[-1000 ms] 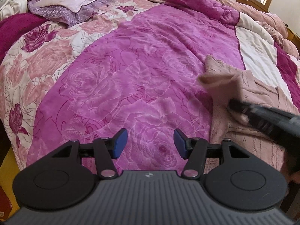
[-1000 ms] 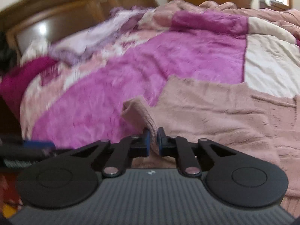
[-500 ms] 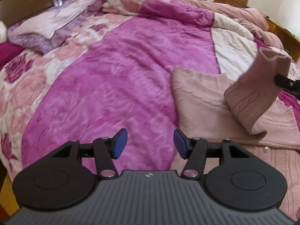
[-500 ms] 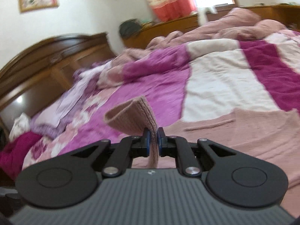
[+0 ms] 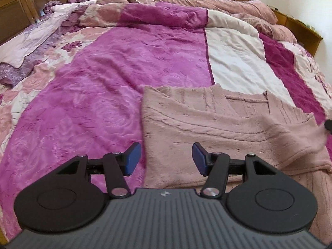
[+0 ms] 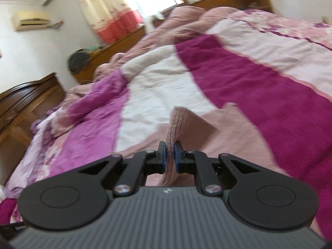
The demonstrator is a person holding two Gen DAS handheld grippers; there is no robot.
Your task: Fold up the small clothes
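A dusty pink knitted sweater [image 5: 217, 124] lies flat on the bed, with its left sleeve folded across the body toward the right. My left gripper [image 5: 166, 157] is open and empty, low over the sweater's near left edge. My right gripper [image 6: 169, 157] is shut on the pink sleeve [image 6: 176, 122], holding its cuff over the sweater's right side. The tip of the right gripper shows at the right edge of the left wrist view [image 5: 328, 124].
The bed is covered by a magenta, white and floral quilt [image 5: 128, 78]. A rumpled pink blanket [image 5: 186, 0] lies at the far end. A wooden headboard [image 5: 31, 2] is at far left and a wooden cabinet [image 5: 300, 29] at far right.
My right gripper has carried the sleeve from the left across the sweater to its right side and lowered it. My left gripper has moved right, over the sweater's left edge, still open.
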